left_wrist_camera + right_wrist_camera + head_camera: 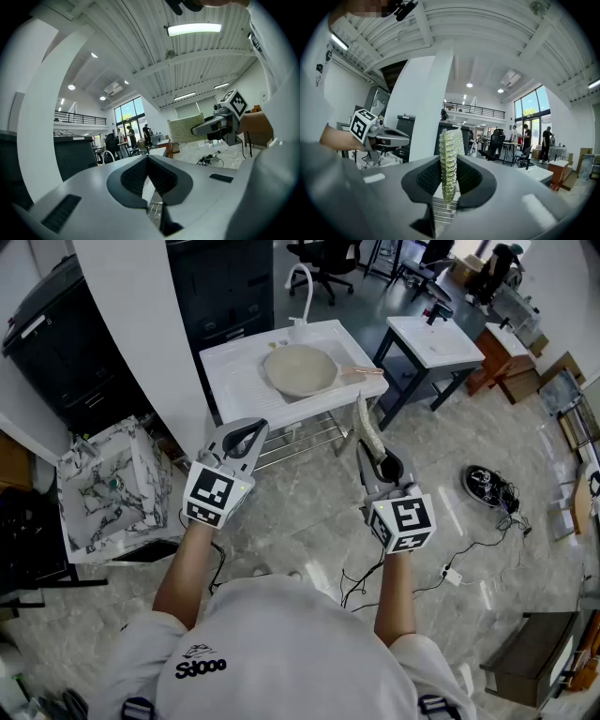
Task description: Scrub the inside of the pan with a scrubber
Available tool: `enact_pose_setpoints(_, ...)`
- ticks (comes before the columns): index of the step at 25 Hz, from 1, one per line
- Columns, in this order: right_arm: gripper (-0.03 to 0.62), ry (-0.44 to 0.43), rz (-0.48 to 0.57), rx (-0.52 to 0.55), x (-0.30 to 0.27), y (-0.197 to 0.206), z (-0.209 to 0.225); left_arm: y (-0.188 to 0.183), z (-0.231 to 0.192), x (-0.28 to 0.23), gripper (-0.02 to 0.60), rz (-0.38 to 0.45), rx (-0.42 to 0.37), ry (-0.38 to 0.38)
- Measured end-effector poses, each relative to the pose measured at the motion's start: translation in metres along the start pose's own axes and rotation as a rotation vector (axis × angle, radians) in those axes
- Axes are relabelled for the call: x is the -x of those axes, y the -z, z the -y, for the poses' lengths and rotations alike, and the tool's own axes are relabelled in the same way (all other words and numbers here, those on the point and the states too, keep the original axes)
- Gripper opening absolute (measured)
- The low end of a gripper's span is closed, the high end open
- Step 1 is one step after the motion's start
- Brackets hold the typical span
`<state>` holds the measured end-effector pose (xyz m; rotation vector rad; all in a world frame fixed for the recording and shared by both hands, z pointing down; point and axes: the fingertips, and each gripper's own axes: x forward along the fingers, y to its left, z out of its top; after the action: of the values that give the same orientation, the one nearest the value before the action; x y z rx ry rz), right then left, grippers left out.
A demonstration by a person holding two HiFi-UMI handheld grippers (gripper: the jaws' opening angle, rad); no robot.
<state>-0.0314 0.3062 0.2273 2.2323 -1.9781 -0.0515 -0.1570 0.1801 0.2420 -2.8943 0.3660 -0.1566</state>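
A beige pan (300, 369) with a wooden handle lies on the white sink unit (234, 367) ahead of me, well beyond both grippers. My right gripper (377, 463) is shut on a pale green knobbly scrubber (367, 427), which sticks up edge-on between the jaws in the right gripper view, scrubber (449, 164). My left gripper (246, 440) is held up at the left, its jaws closed together with nothing in them; the left gripper view shows the pads (159, 178) meeting at the tip. Both grippers hover over the floor, short of the sink.
A curved tap (302, 282) stands at the sink's back edge. A white side table (433, 338) is to the right, a marbled box (108, 488) to the left. Cables (487, 488) lie on the floor. A wide white column (141, 324) rises at left. People stand far off.
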Motion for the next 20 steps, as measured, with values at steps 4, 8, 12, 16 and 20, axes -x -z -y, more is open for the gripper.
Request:
enact_pose_setpoints(4,0.074,0.000,0.010,-0.011,0.000,-0.002,0.001,-0.001,0.000,-0.002,0.003,0.001,-0.002,0.001)
enact_pose_setpoints(8,0.075,0.007,0.040,-0.026,0.002,-0.006,0.004,0.000,0.002,-0.004,0.003,-0.004,-0.001,0.005)
enact_pose_setpoints(12,0.075,0.011,0.048,-0.028,0.004,-0.008,0.007,-0.001,0.004,-0.008,0.003,-0.010,-0.001,0.007)
enact_pose_setpoints(16,0.075,-0.014,0.052,-0.052,0.005,-0.007,0.010,0.000,0.008,-0.013,0.003,-0.019,-0.005,0.008)
enact_pose_setpoints(20,0.075,-0.022,0.048,-0.061,0.004,-0.006,0.018,-0.001,0.011,-0.022,0.003,-0.020,-0.004,0.007)
